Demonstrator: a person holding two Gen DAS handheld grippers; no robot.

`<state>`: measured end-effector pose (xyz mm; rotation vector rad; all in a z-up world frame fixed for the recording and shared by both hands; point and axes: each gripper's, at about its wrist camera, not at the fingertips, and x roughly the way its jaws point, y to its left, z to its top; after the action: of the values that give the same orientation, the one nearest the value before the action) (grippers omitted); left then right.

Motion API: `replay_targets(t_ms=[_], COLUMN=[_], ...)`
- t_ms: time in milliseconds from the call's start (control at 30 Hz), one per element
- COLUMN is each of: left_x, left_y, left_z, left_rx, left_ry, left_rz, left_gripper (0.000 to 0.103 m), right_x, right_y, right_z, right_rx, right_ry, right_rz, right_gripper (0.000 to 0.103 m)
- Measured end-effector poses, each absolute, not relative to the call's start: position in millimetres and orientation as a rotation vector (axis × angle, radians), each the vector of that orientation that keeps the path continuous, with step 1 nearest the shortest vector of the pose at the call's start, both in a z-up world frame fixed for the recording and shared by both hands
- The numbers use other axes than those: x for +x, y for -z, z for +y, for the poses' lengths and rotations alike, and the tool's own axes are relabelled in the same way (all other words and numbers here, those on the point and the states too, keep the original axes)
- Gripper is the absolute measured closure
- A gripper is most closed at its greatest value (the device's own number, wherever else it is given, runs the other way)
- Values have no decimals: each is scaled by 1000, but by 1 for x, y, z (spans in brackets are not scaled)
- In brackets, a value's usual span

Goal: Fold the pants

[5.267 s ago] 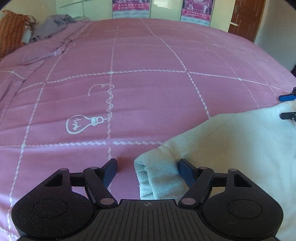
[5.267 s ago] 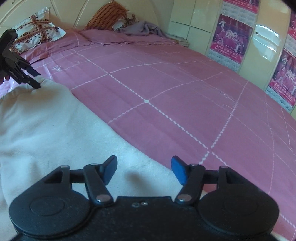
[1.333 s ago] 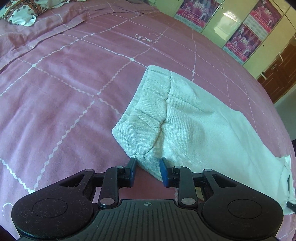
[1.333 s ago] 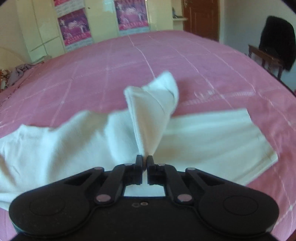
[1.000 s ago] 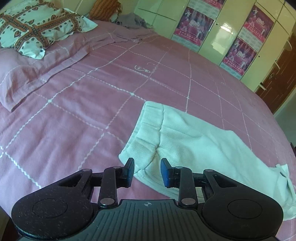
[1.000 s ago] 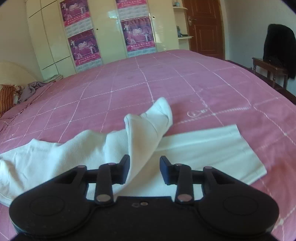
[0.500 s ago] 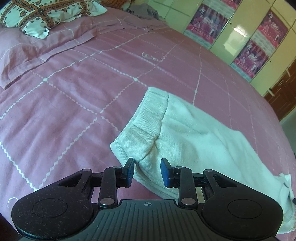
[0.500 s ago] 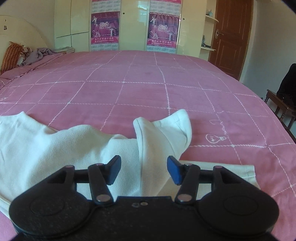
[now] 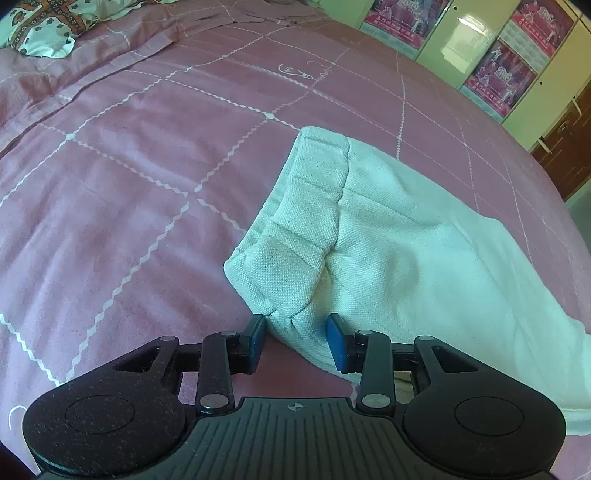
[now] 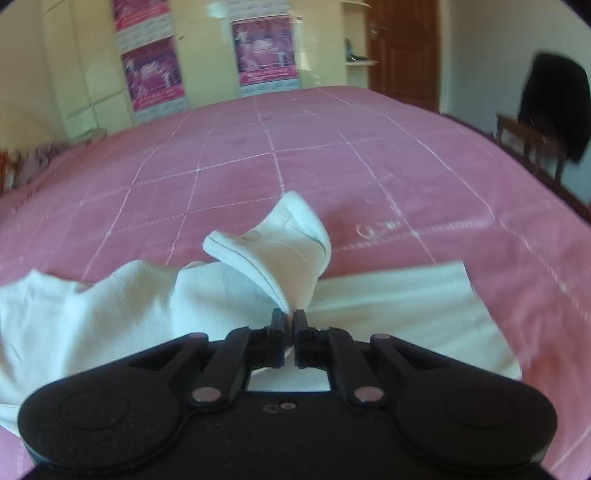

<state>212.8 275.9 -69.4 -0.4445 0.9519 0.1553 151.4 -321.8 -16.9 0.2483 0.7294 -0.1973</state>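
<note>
Right wrist: right gripper (image 10: 290,325) pinching pants (image 10: 280,258) (blurred, seemingly a leg).

Pants (image 9: 388,236) flat on bed (image 9: 129,184), waist end twd pillow (image 9: 40,26) far left; closets (image 10: 207,55) behind bed.

The right wrist view is motion-blurred: the posters (image 10: 264,51) at 12 o'clock carry unreadable print. The pants (image 10: 391,299) run under the right gripper (image 10: 290,320) body at 6 o'clock; the pinched cloth edge is hidden between its fingers. In the left wrist view, the pants (image 9: 424,251) are cut off at the 4 o'clock edge, and the pillow (image 9: 40,26) at 10 o'clock.
</note>
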Motion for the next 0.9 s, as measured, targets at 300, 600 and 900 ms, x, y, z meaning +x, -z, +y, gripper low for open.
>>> replay_targets(t_ms=[300, 600, 900], left_x=[214, 215, 214], left_y=[73, 74, 74], left_z=[281, 282, 282], left_rx=[-471, -475, -471], left_ry=[-151, -145, -142], left_rz=[957, 959, 954], left_gripper=[64, 64, 64], right_x=[118, 152, 115], right_y=[23, 22, 63], right_z=[-343, -378, -442], right_rx=[239, 386, 793], right_ry=[200, 262, 276], right_rz=[677, 704, 670], right_gripper=[52, 55, 63])
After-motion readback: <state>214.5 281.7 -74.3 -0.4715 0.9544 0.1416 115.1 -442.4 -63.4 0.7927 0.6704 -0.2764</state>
